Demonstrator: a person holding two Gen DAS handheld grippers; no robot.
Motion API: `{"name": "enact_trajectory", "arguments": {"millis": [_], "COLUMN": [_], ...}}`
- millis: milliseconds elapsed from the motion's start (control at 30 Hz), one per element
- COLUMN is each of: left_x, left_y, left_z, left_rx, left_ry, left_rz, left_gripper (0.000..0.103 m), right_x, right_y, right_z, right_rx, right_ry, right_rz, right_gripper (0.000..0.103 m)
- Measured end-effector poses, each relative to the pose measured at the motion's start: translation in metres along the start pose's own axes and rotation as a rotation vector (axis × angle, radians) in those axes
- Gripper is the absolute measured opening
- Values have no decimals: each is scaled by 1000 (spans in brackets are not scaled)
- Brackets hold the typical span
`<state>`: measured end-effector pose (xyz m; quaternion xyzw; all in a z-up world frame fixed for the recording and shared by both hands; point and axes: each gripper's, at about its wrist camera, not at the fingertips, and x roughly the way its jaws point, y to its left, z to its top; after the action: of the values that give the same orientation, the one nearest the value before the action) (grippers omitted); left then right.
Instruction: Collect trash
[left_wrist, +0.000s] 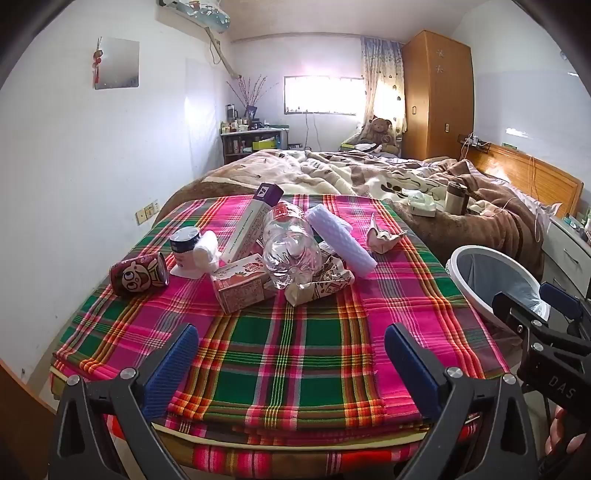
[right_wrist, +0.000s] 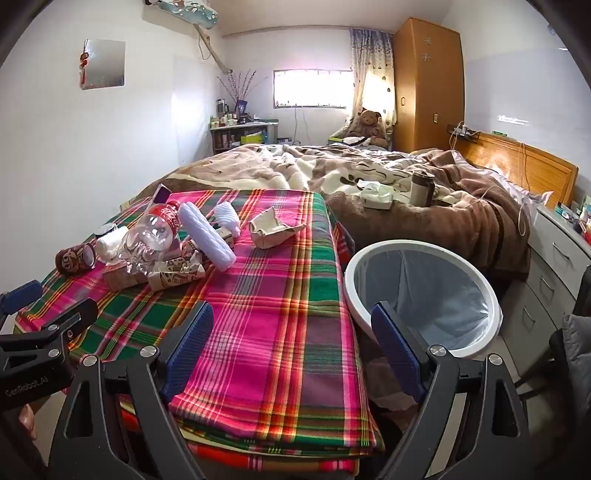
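At the far left of the plaid cloth (left_wrist: 288, 354) we see a red can (left_wrist: 139, 274) lying on its side, then a small carton (left_wrist: 242, 284) and a clear bottle (left_wrist: 291, 251), also lying down. A white roll (left_wrist: 341, 240) and a crumpled paper (left_wrist: 384, 238) follow to the right. The trash sits together in one heap, probably so we reach it easily. Our left claw (left_wrist: 291, 360) hangs before the heap with jaws wide apart and empty. The right claw (right_wrist: 291, 345) is also apart and empty. The bin (right_wrist: 480, 295) stands beside the tabletop, at the right edge, ready to receive the pieces.
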<state>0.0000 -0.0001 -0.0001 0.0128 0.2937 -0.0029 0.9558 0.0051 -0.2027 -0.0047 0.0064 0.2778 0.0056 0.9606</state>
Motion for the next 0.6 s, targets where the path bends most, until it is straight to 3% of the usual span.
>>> {"name": "enact_trajectory", "arguments": {"millis": [600], "left_x": [-2], "left_y": [1], "left_z": [2], "left_rx": [-6], "left_ry": [-4], "left_rz": [-3], "left_gripper": [102], "right_x": [-1], "right_y": [0], "right_z": [1], "right_rx": [4], "right_ry": [1], "right_rz": [1], "right_gripper": [89]}}
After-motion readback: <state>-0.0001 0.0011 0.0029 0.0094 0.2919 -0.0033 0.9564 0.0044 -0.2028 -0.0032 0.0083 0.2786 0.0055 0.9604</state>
